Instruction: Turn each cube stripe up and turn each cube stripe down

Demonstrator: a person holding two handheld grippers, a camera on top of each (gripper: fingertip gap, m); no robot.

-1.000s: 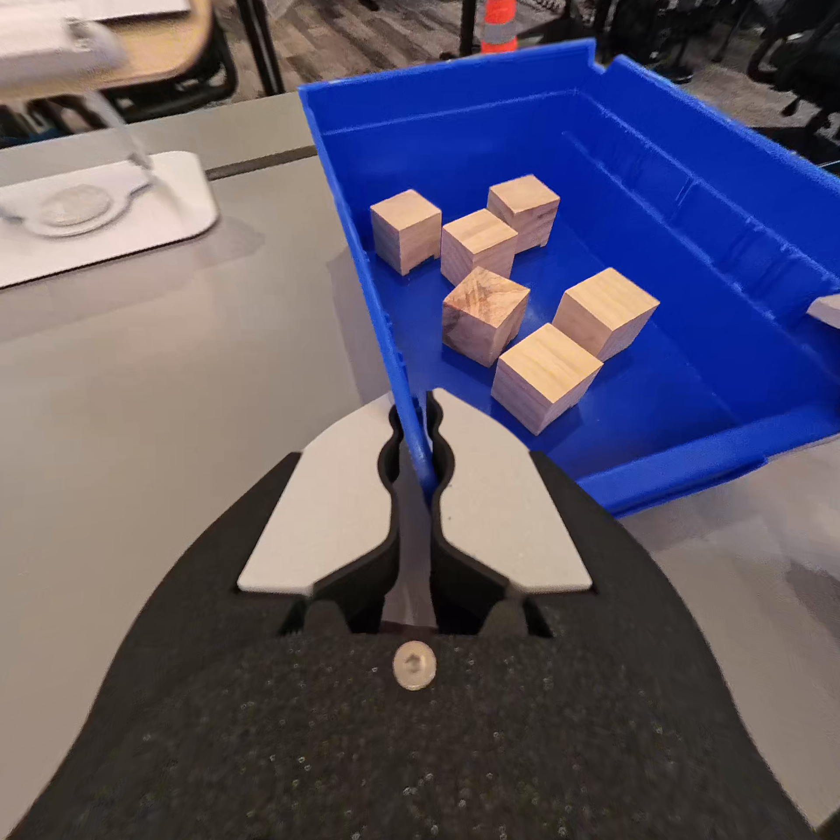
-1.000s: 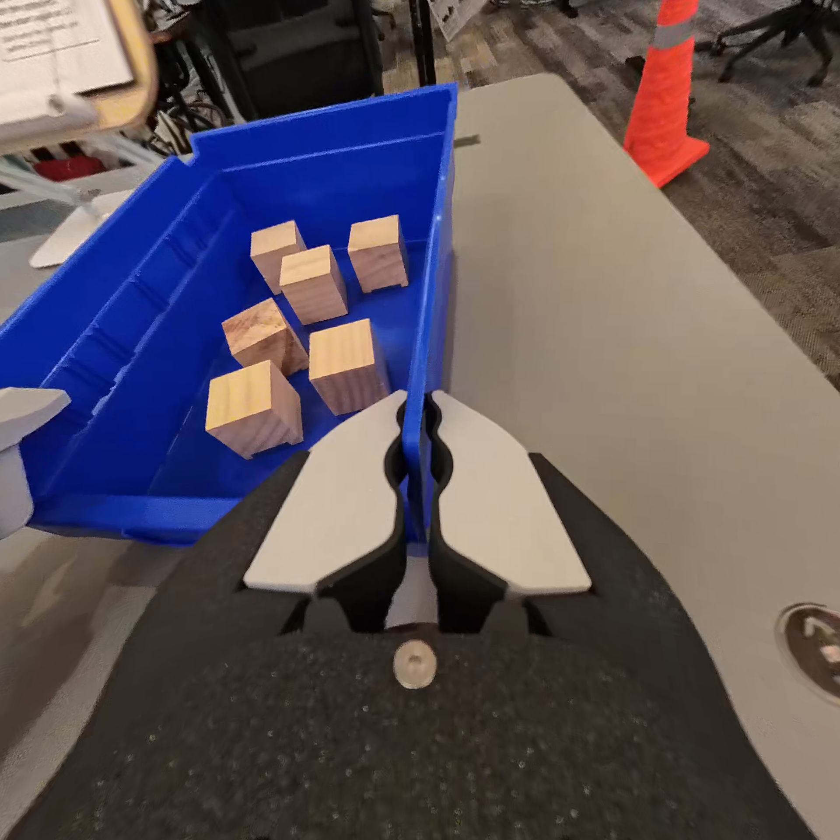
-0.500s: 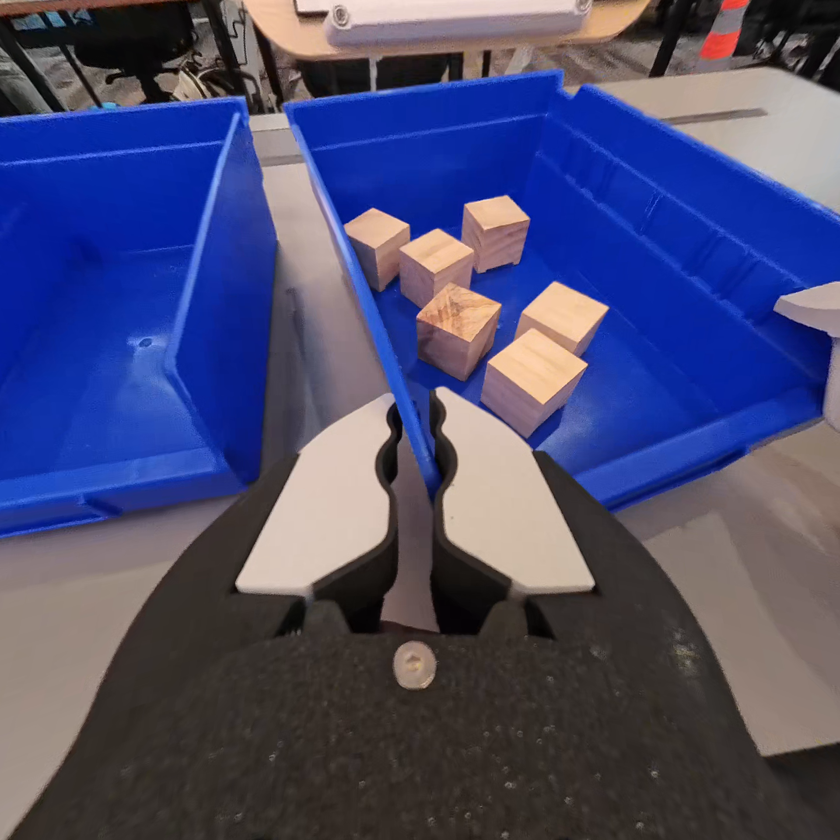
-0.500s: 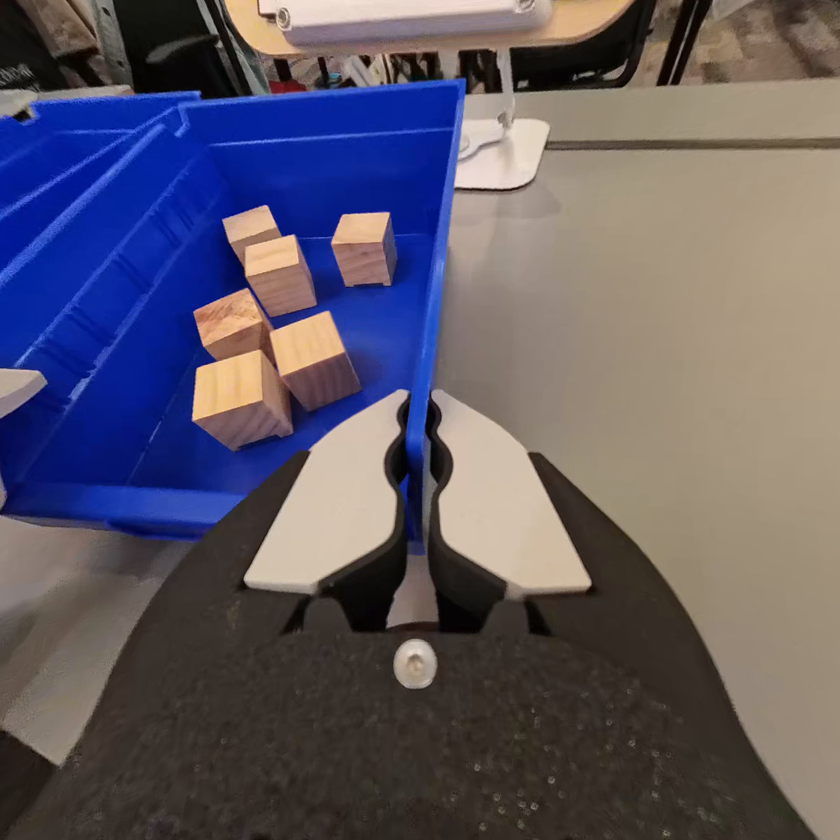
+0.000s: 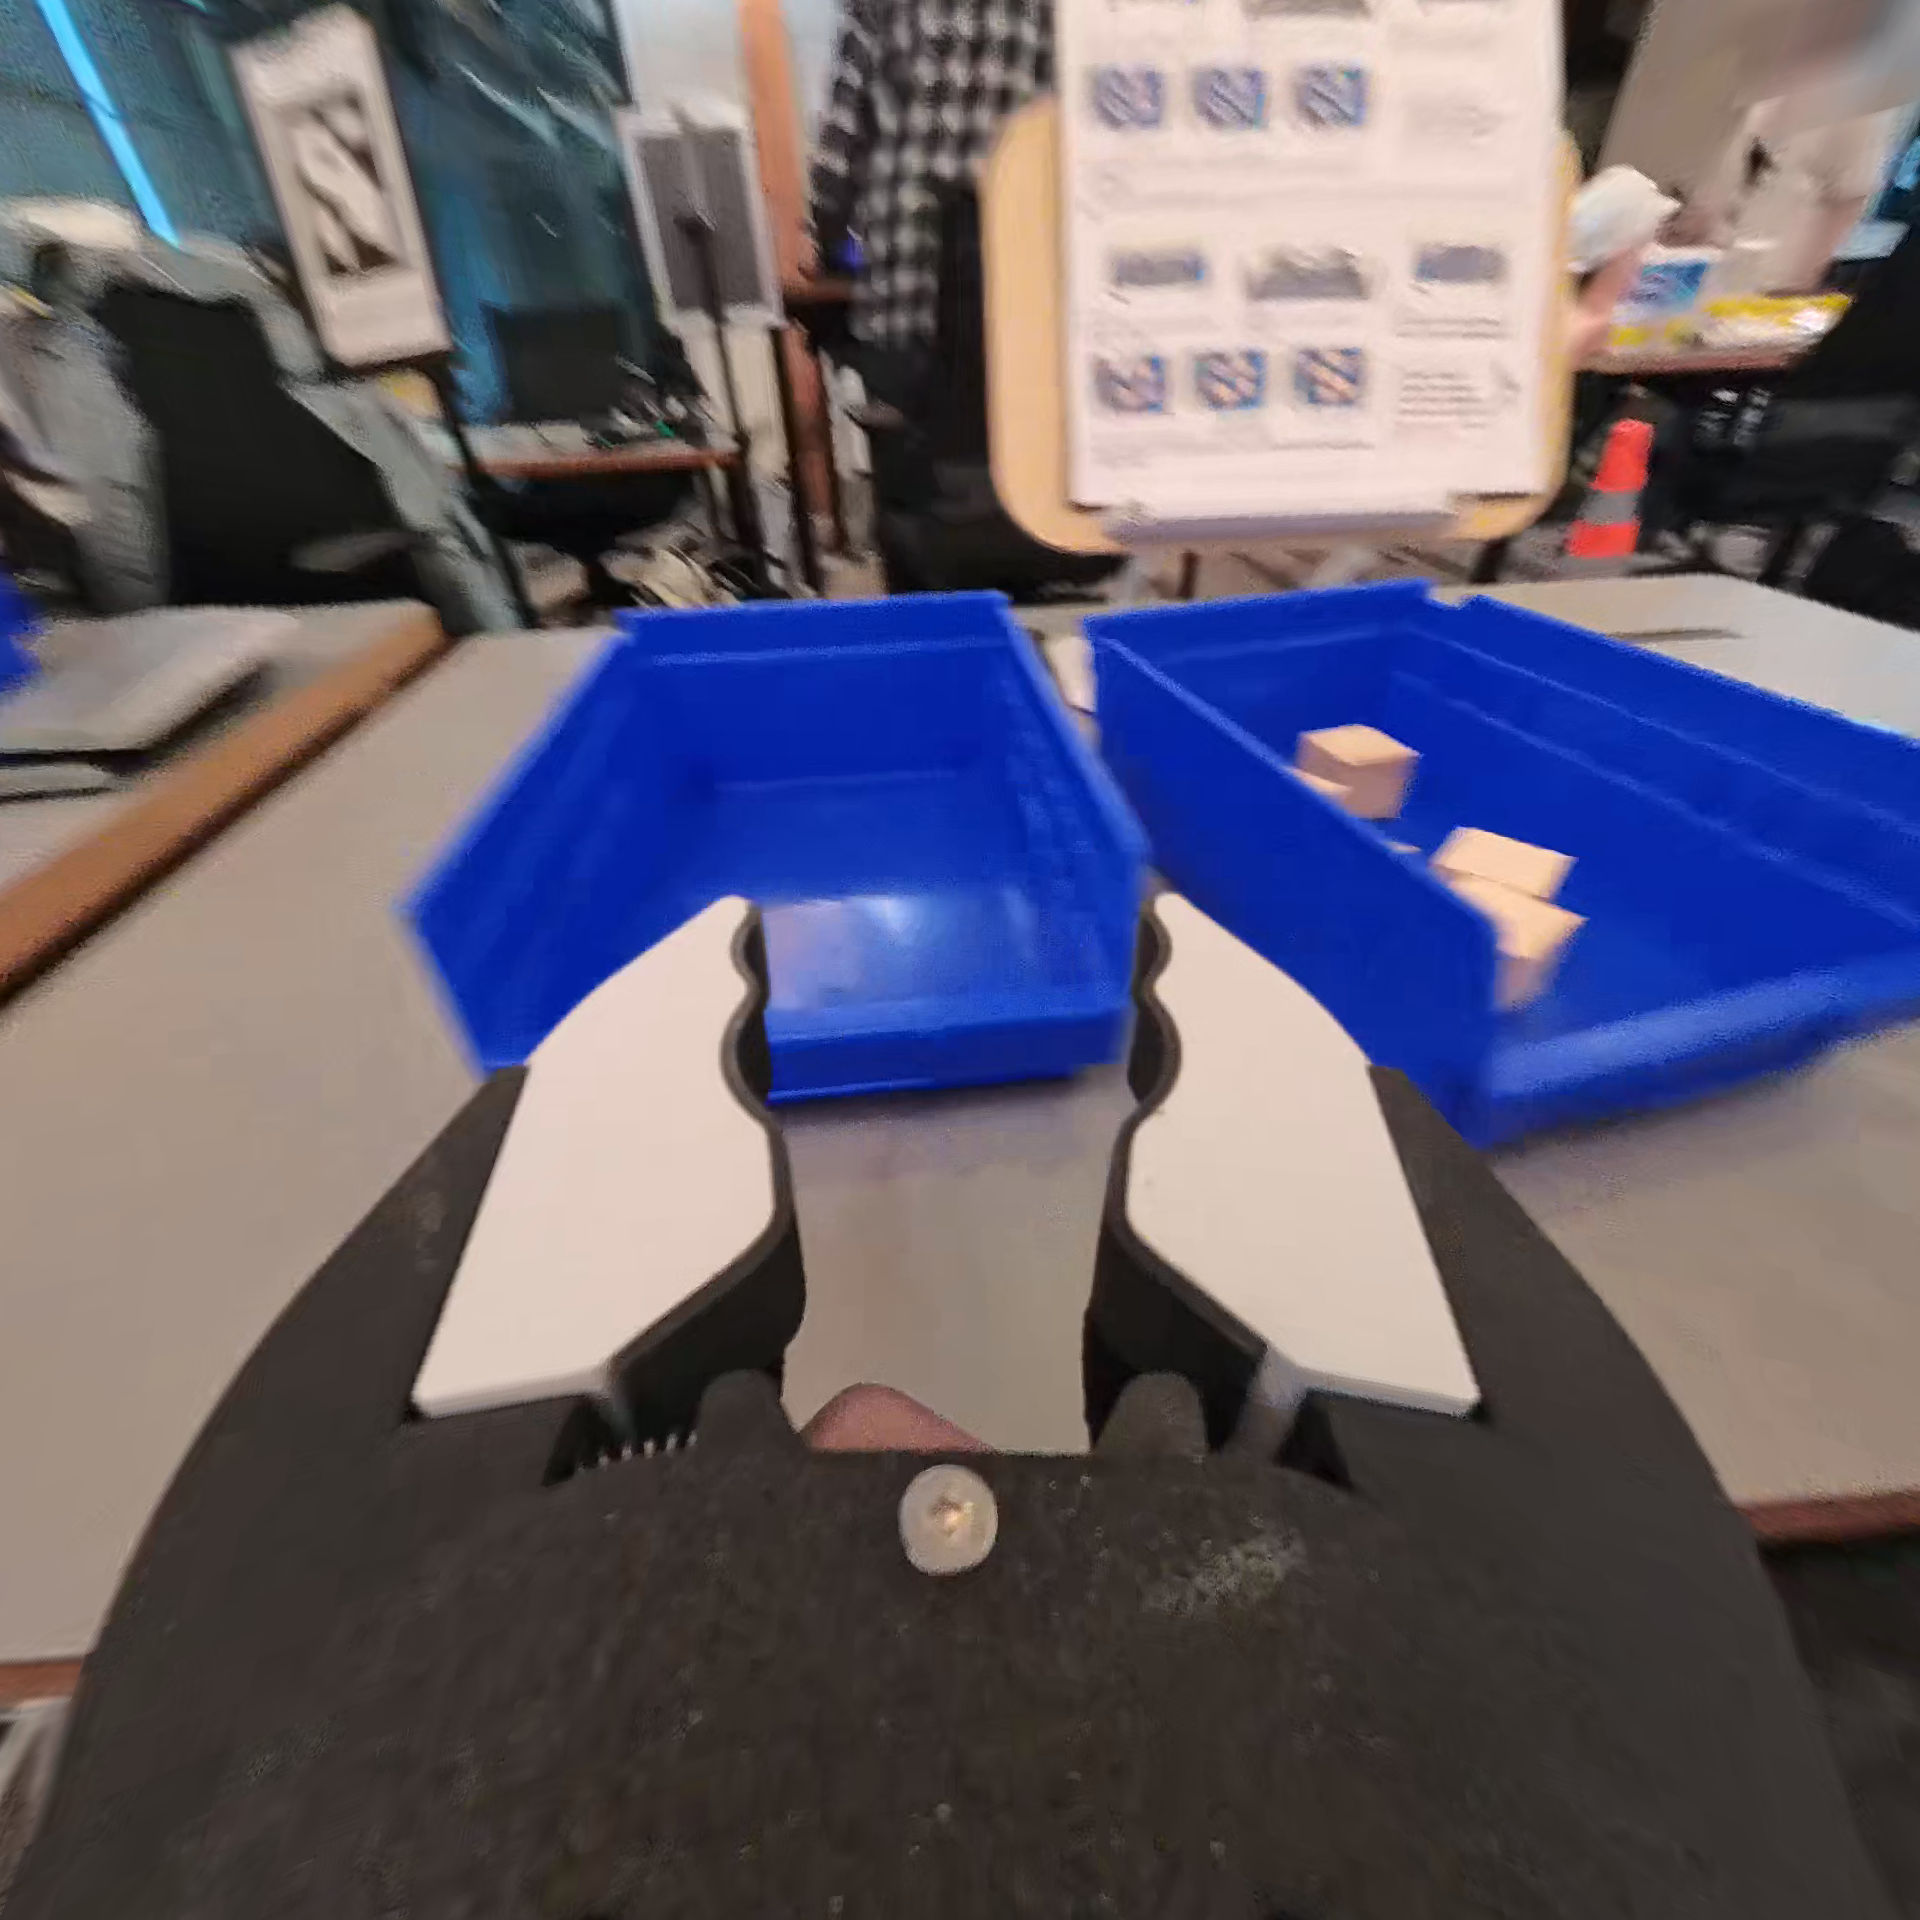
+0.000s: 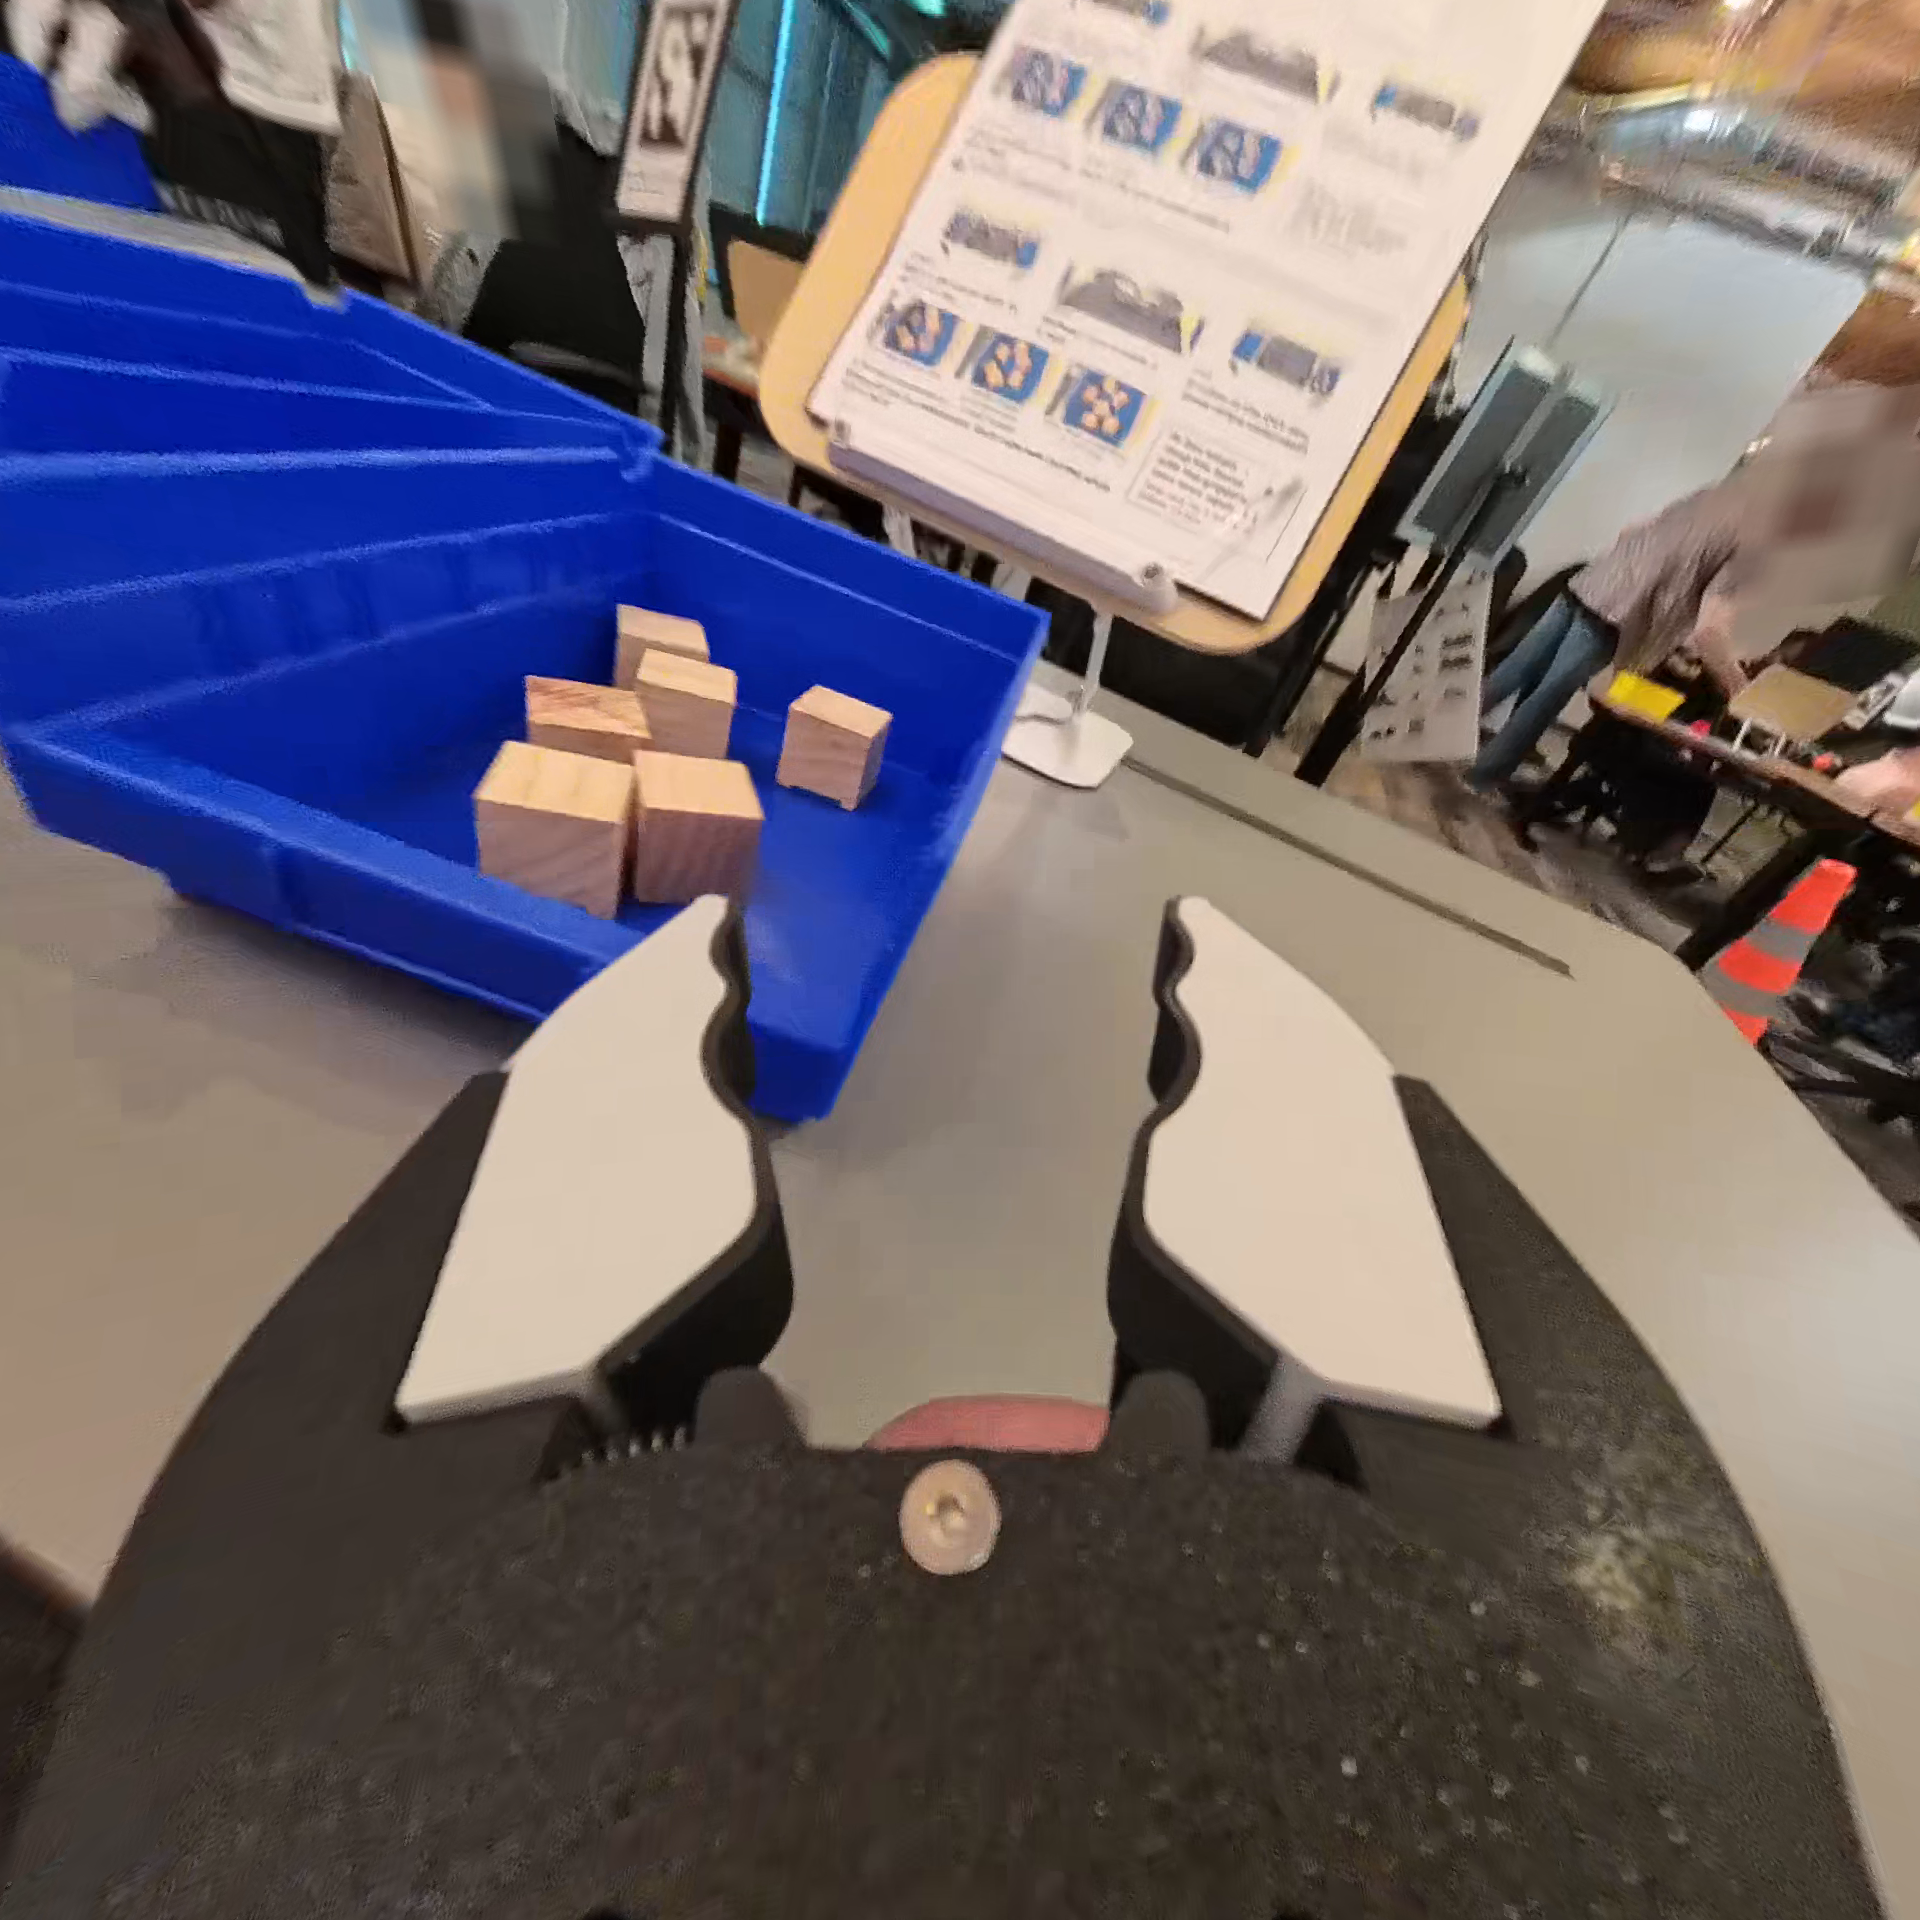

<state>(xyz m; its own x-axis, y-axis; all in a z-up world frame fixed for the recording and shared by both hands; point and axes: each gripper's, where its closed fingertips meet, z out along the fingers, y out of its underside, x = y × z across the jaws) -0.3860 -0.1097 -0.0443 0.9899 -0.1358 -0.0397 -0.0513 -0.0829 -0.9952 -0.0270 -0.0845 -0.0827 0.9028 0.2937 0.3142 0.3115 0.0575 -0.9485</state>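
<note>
Grey and bare in front of you, the counter (image 6: 1299, 997) carries two blue plastic bins side by side, with a busy workshop and a printed instruction board on a stand (image 6: 1143, 312) behind. Your task's things, six small pale wooden cubes (image 6: 665, 769), all sit loose on the floor of the right-hand blue plastic bin (image 6: 312, 644): five clustered close together, one set a little apart toward the far right wall. No stripe shows on any face you can see from here, and blur hides the detail, so you cannot tell which way each one is turned. As far as these views go, judge the turning as not yet begun, with all six cubes left to handle. The left-hand blue plastic bin (image 5: 790, 790) holds nothing visible.

Your right gripper (image 6: 951, 935) has its jaws spread wide and empty, hanging above the counter just beside the bin's near right corner; the cubes lie ahead and to its left, well clear of the jaws. Your left gripper (image 5: 945, 935) is likewise spread and empty, aimed at the empty bin, with the cubes (image 5: 1496, 862) off to its right.
</note>
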